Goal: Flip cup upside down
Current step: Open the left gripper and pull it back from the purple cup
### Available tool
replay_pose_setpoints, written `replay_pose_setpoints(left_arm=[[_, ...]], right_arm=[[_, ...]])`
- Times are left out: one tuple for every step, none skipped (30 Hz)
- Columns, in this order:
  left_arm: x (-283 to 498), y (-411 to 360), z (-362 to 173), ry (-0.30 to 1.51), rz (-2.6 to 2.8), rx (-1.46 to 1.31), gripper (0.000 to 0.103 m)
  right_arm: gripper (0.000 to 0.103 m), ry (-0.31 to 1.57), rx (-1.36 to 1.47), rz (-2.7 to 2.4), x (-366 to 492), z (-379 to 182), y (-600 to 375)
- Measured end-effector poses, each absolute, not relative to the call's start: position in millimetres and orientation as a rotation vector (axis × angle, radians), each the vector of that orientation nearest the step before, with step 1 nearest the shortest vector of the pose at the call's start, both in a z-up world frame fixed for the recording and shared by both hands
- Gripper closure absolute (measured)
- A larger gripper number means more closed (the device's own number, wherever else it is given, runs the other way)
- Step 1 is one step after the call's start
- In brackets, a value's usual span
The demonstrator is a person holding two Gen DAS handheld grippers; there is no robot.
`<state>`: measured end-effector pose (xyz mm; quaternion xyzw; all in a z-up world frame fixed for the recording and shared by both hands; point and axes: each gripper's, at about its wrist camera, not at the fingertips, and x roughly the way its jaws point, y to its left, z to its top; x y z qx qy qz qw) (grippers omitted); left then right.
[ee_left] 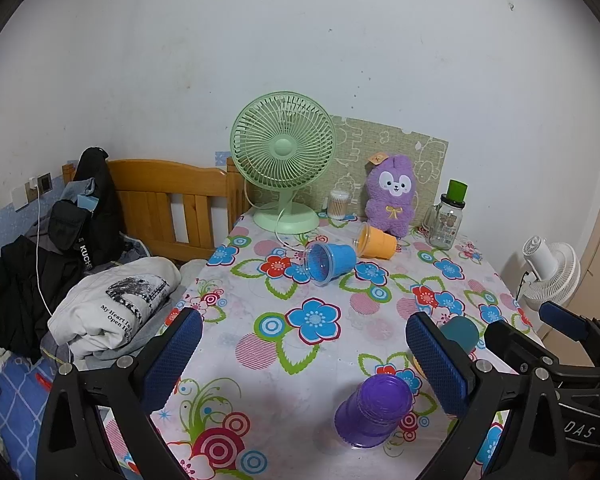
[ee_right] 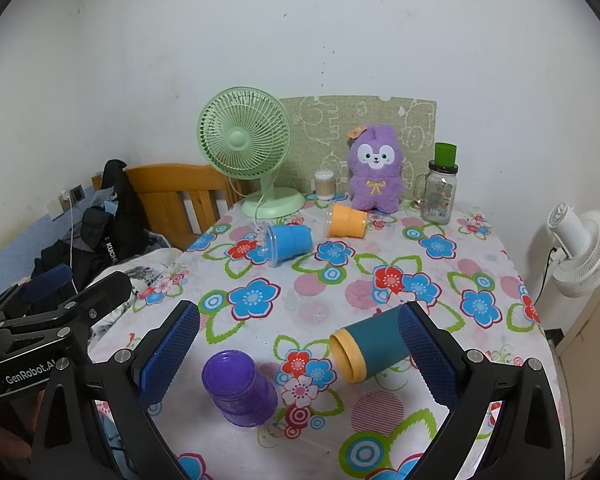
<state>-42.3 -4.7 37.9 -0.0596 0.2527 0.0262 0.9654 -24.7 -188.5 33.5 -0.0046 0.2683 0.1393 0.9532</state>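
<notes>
Two wide-open, empty grippers: the right gripper frames the upside-down purple plastic cup and the tipped teal cup; the left gripper hovers beside.

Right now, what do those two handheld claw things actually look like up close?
Both are built alike. The left gripper has a black plastic frame with silver bolts, and its two fingers are faced with dark blue, diamond-textured pads. The right gripper matches: black frame, silver bolts, blue textured fingers. White lettering reading "GenRobot.AI" shows on the left one's body in the right wrist view. No cables or sleeves are visible.
</notes>
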Motion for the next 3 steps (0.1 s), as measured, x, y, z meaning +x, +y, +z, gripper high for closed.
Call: replay_pose_setpoints(left_arm=[[-41.0,-4.8,38.0,0.512,0.054,-0.119,0.000],[-41.3,-5.1,38.6,0.511,0.055,-0.116,0.000],[-40.9,-5.4,38.8,0.512,0.056,-0.116,0.000]], right_arm=[[0.003,0.546,-0.010,0.284,-24.6,33.8,-187.8],[0.003,0.544,-0.009,0.283,-24.6,33.9,-187.7],[0.003,0.544,-0.009,0.283,-24.6,33.9,-187.7]])
